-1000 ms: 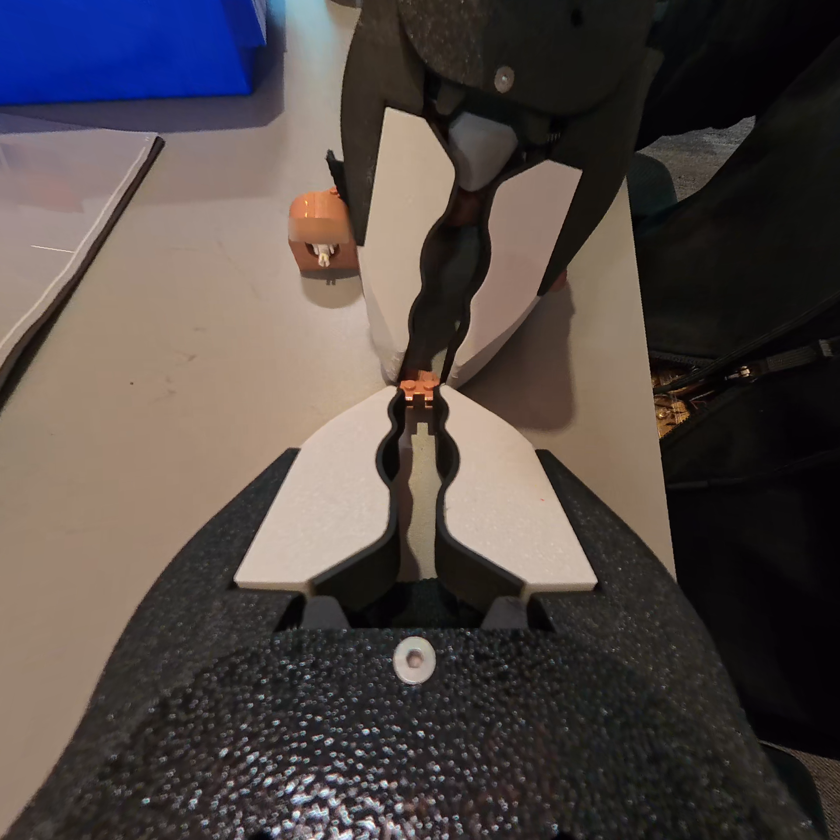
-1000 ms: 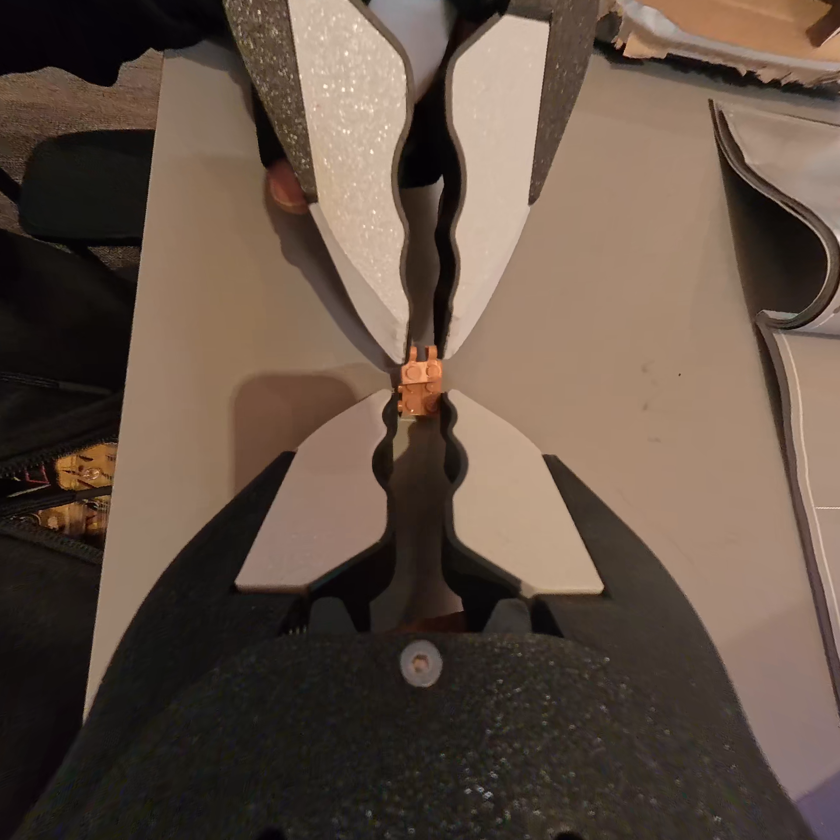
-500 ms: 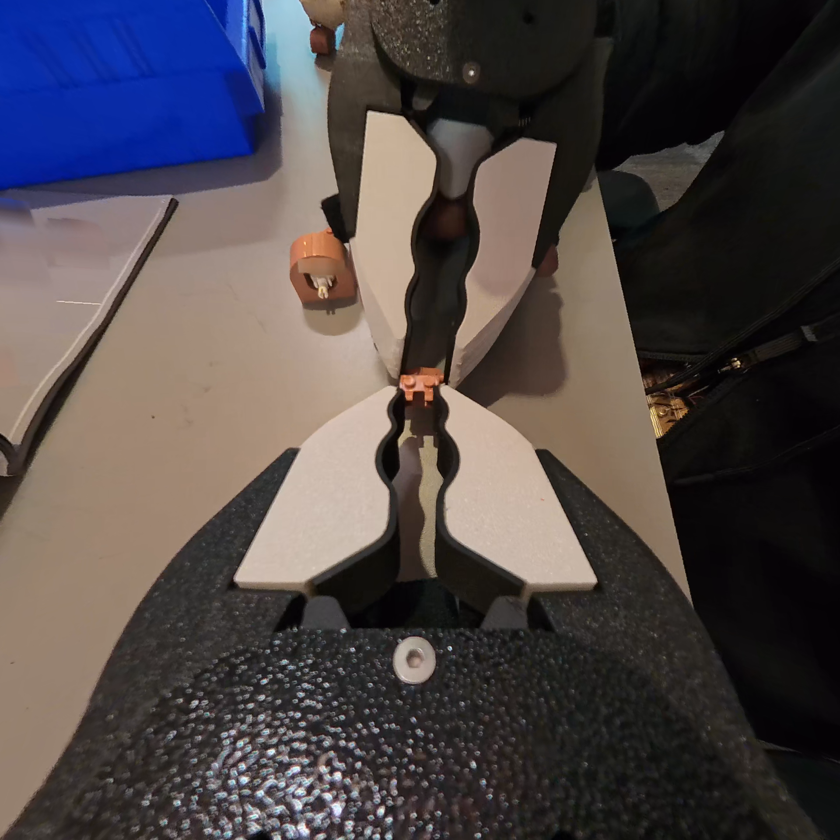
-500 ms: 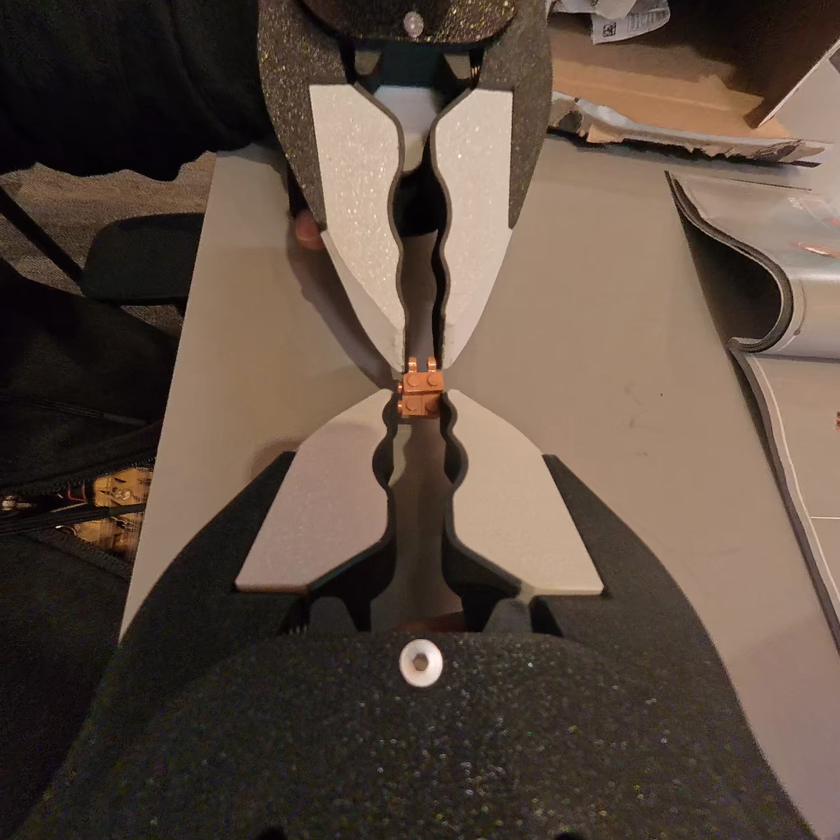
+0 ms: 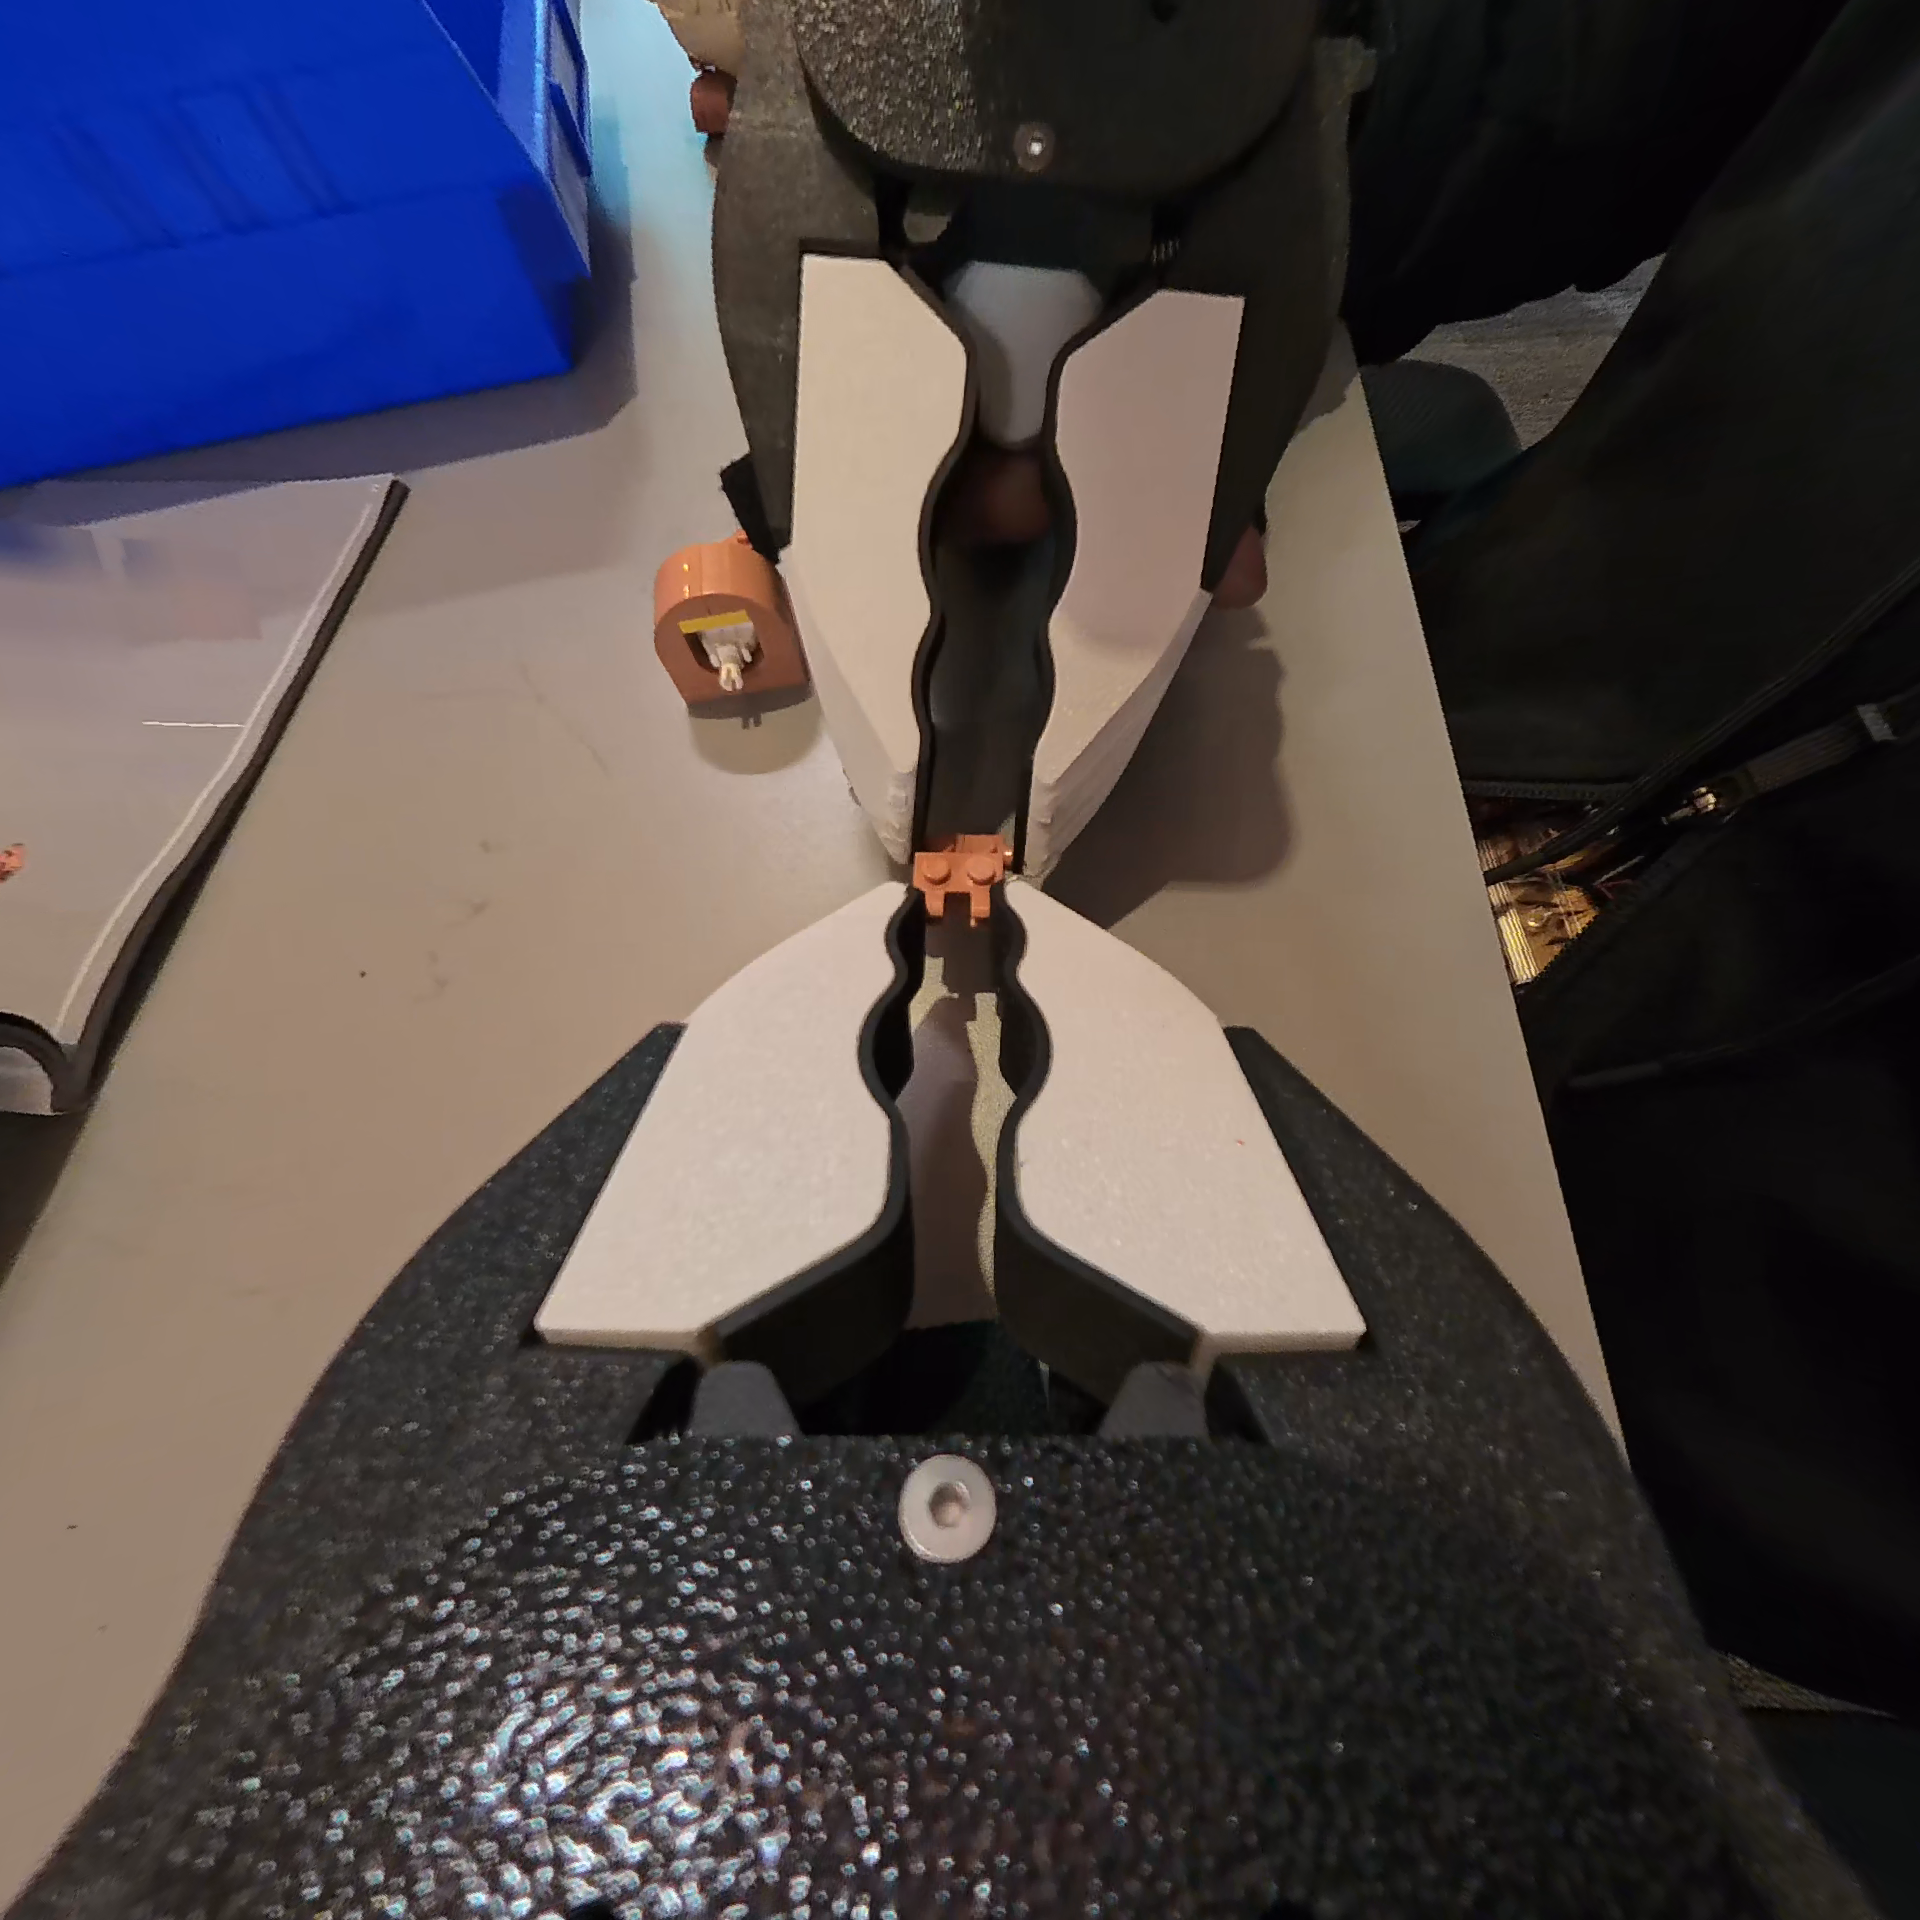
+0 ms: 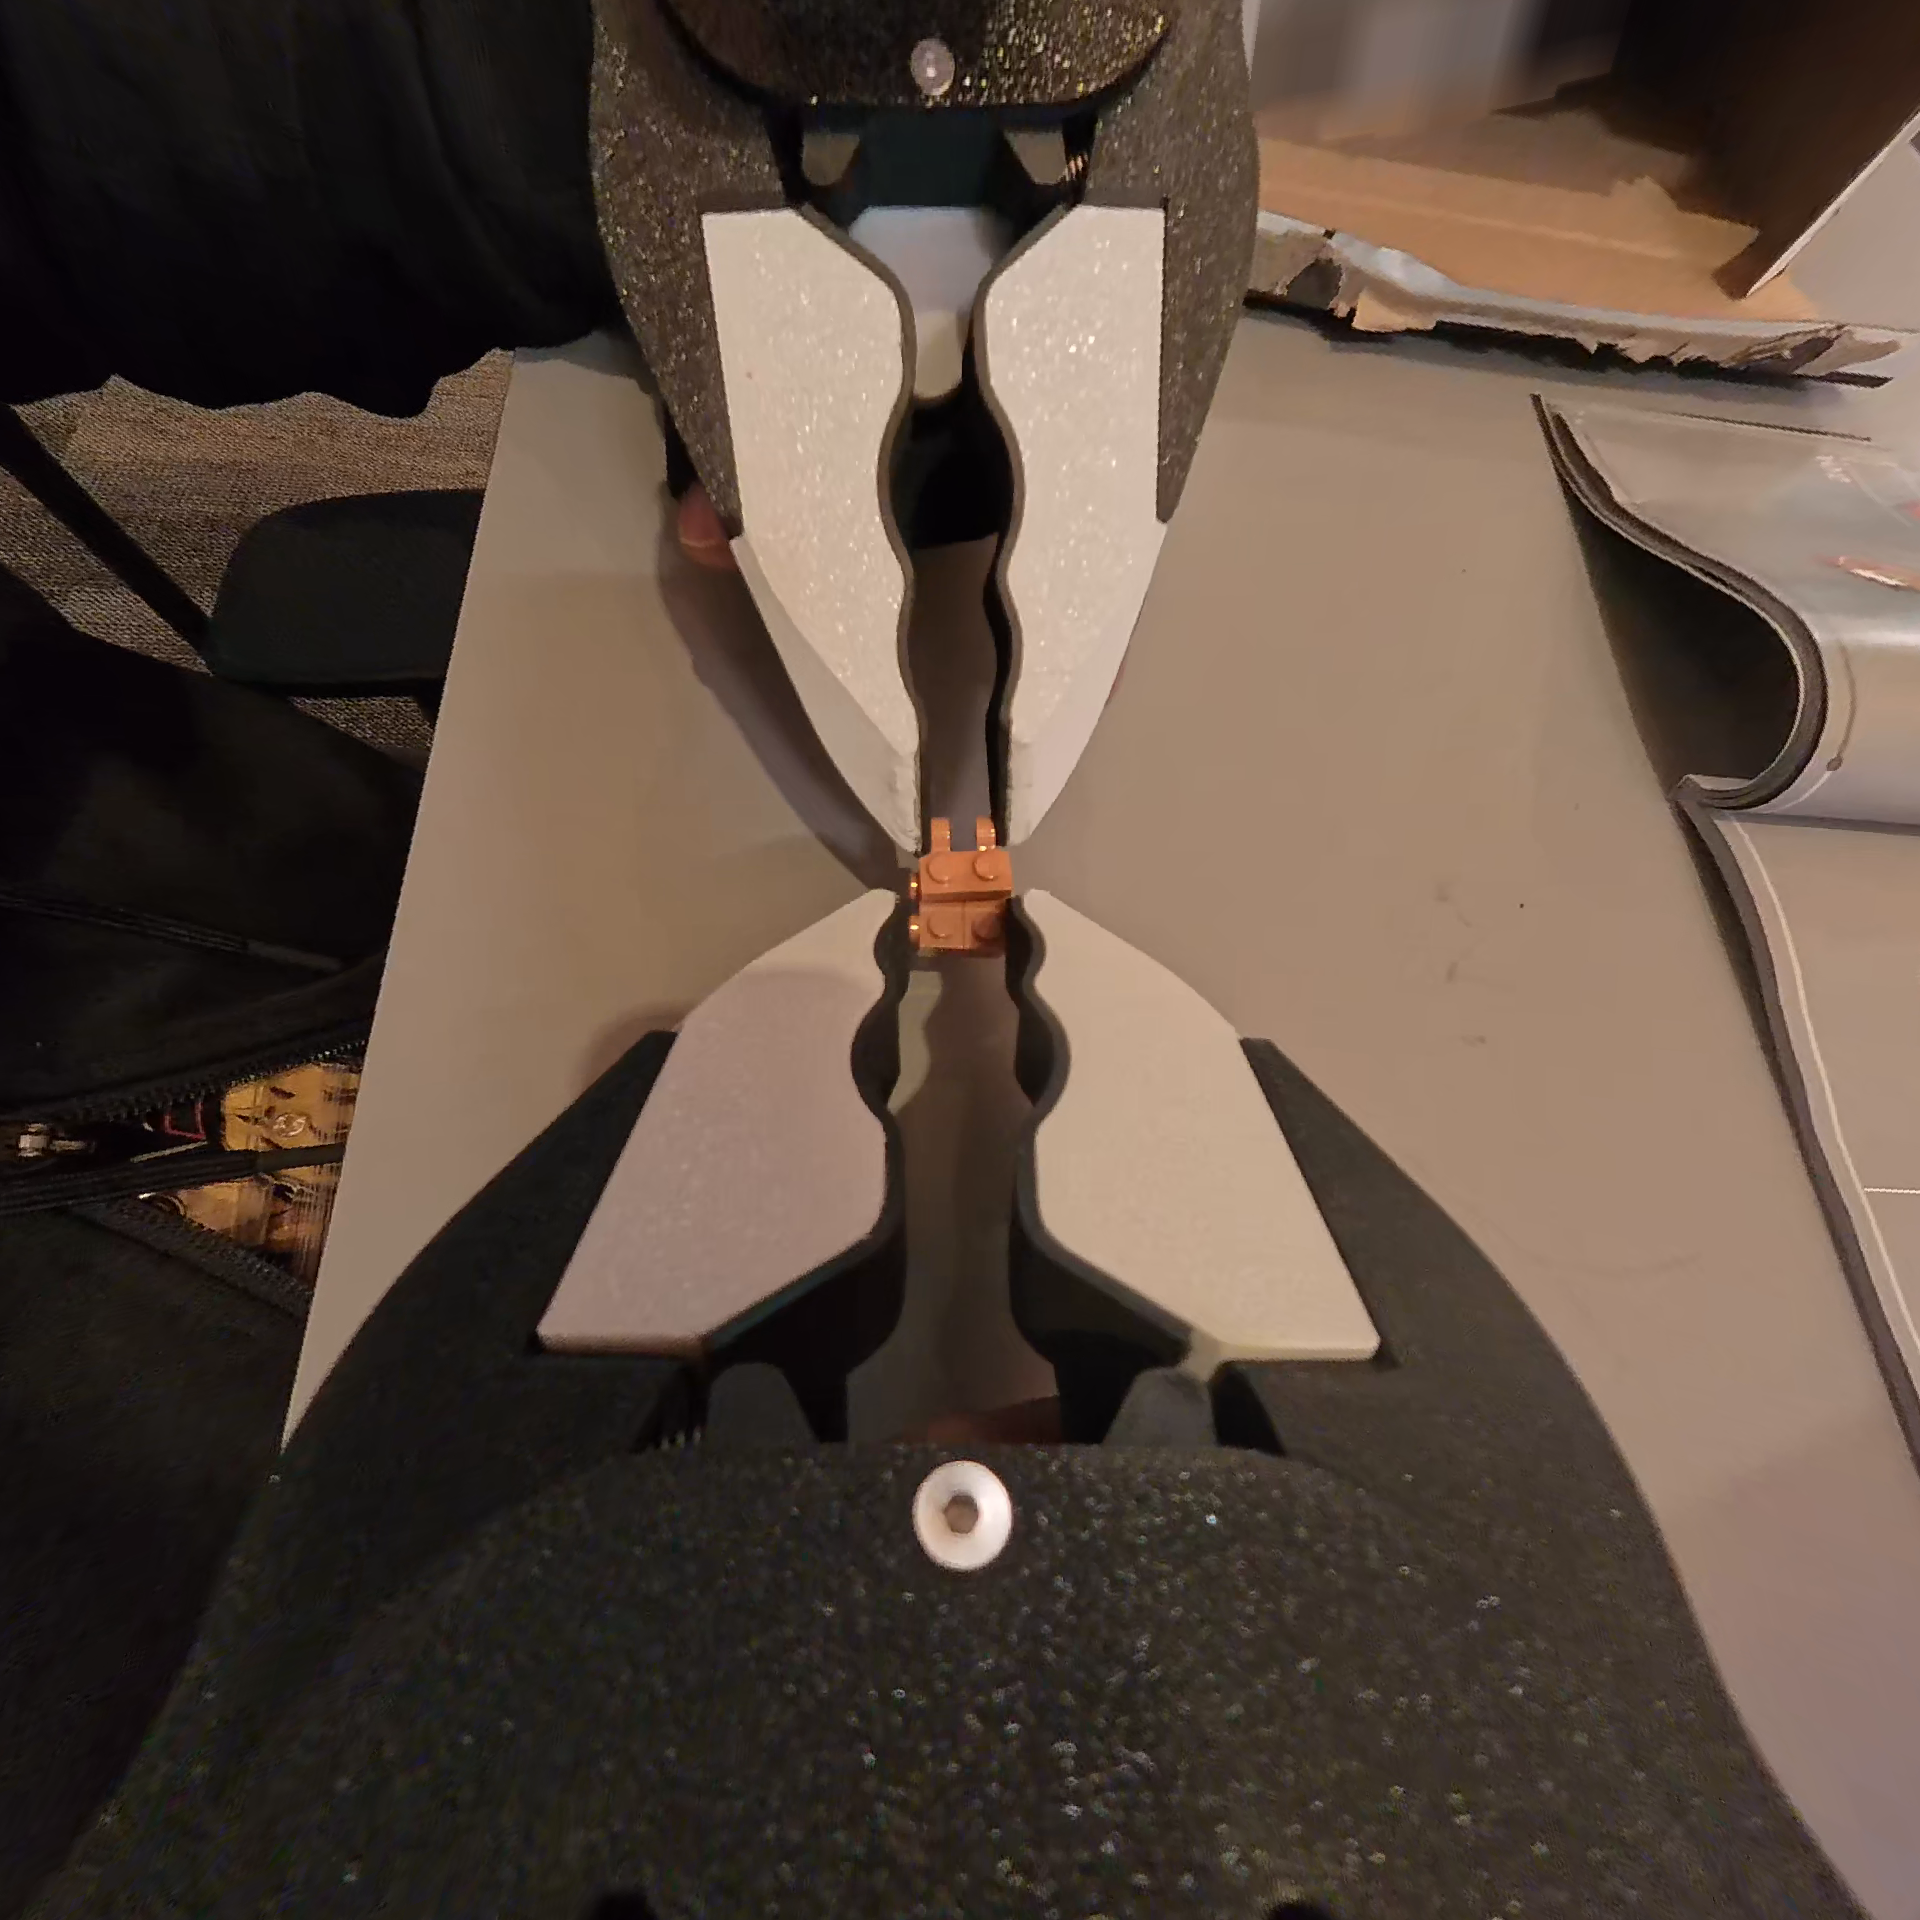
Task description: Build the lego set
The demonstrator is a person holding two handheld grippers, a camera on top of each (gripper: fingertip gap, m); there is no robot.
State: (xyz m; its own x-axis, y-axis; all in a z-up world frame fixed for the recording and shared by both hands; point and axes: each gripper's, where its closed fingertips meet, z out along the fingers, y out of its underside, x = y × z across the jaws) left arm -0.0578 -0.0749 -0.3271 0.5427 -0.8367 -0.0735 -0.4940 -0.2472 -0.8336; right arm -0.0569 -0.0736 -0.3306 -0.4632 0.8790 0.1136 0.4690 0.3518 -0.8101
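We can read no text, label, brand, number or sign on anything in either view.

Two wrist cameras, facing each other low over the bench (image 5: 416,935)

Each looks forward along its own tool at the opposite tool, close up; both share the small orange brick assembly (image 5: 961,878) (image 6: 961,904) between fingertips.

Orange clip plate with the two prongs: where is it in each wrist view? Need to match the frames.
Left wrist view: clip plate sits at centre between this gripper's own fingertips, prongs pointing toward the camera.
Right wrist view: clip plate sits at centre, at the far gripper's fingertips, prongs pointing away, on an orange brick.
Shared landmark: the grey table, with the grippers tip to tip over it.
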